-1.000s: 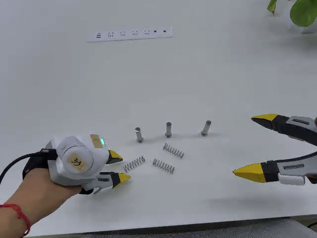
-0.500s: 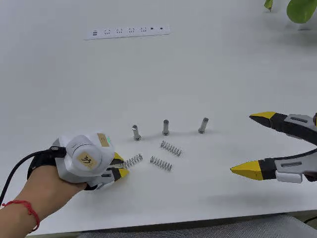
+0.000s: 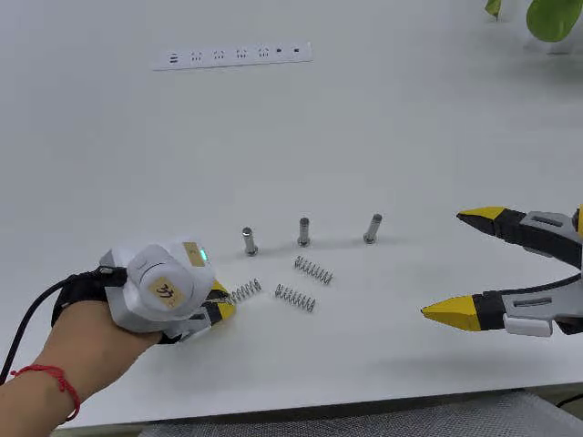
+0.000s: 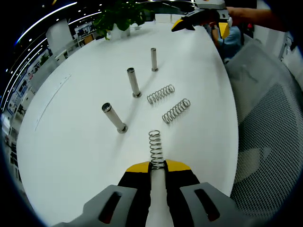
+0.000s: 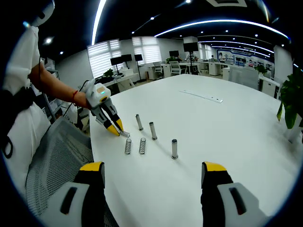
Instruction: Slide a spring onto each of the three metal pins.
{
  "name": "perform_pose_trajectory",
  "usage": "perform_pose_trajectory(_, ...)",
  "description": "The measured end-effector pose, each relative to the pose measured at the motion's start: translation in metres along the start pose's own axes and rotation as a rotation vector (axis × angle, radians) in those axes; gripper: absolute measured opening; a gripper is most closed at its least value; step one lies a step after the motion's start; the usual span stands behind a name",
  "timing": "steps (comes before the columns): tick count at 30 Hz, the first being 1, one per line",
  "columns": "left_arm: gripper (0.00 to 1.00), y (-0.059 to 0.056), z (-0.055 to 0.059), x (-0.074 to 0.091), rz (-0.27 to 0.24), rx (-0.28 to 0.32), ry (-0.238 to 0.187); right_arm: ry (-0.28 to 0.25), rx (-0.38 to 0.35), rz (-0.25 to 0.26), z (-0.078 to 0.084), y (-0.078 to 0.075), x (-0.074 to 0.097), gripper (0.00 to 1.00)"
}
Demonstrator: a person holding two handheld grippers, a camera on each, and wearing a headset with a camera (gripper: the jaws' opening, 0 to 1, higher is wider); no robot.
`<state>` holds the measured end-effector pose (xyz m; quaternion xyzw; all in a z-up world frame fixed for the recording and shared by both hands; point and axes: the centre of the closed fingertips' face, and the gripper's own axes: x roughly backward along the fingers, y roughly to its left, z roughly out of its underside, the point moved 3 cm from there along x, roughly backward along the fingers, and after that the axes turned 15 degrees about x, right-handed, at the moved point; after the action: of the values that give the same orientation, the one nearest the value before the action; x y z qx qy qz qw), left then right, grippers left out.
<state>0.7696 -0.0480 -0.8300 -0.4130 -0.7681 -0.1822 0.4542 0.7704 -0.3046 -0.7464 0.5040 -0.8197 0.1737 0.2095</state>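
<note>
Three upright metal pins (image 3: 249, 241) (image 3: 304, 231) (image 3: 373, 228) stand in a row on the white table (image 3: 364, 137). Three springs lie just in front of them. My left gripper (image 3: 221, 306) is shut on the near end of the left spring (image 3: 244, 291), which still lies on the table; in the left gripper view that spring (image 4: 155, 145) runs out from the closed tips (image 4: 156, 165) toward the nearest pin (image 4: 113, 117). The other two springs (image 3: 313, 269) (image 3: 295, 298) lie loose. Off to the right, my right gripper (image 3: 462, 264) hangs open and holds nothing.
A white power strip (image 3: 232, 55) lies at the back of the table and a green plant (image 3: 547, 18) stands at the far right corner. A grey mesh chair (image 4: 265, 142) sits by the table's near edge (image 3: 364, 401).
The left gripper has moved slightly toward the left spring and its jaws have gone from open to shut on the spring's end. The right gripper has hardly moved.
</note>
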Motion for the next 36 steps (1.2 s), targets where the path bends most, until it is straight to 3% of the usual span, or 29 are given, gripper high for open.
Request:
perform_pose_trajectory(10,0.1,0.001,0.003,0.004,0.01,0.033,-0.027,-0.002,0.001,0.0,-0.002,0.003,0.0,0.84)
perform_pose_trajectory(23,0.1,-0.006,-0.018,0.036,0.033,0.171,-0.211,-0.025,0.019,0.006,-0.018,0.002,0.003,0.84)
perform_pose_trajectory(36,0.1,-0.013,-0.049,0.075,0.033,0.213,-0.404,-0.058,0.05,0.003,-0.043,0.003,0.002,0.83)
